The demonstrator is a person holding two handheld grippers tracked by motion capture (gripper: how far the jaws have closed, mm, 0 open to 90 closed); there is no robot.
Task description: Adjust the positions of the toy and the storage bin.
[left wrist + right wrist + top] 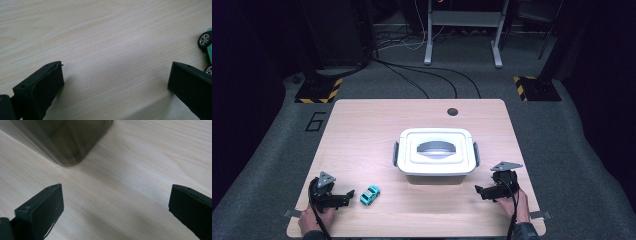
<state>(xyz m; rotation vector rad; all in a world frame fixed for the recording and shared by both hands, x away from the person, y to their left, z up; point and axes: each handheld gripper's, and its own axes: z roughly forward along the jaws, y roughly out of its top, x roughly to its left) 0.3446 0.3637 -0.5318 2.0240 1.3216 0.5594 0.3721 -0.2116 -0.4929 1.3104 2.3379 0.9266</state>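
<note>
Both sets of jaws are held wide apart, nothing gripped. The left gripper (346, 196) is rested just left of the toy car (370, 194), apparently readied for it; the right gripper (478, 190) waits near the lidded box (435, 156), mid-table.

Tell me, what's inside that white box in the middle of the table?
The box is shut by its white lid with a grey handle, so its contents are hidden. In the right gripper view its smoky wall shows nothing clear inside.

Lidded white box (435, 157) mid-table — teal toy car (369, 195) near-left.
</note>
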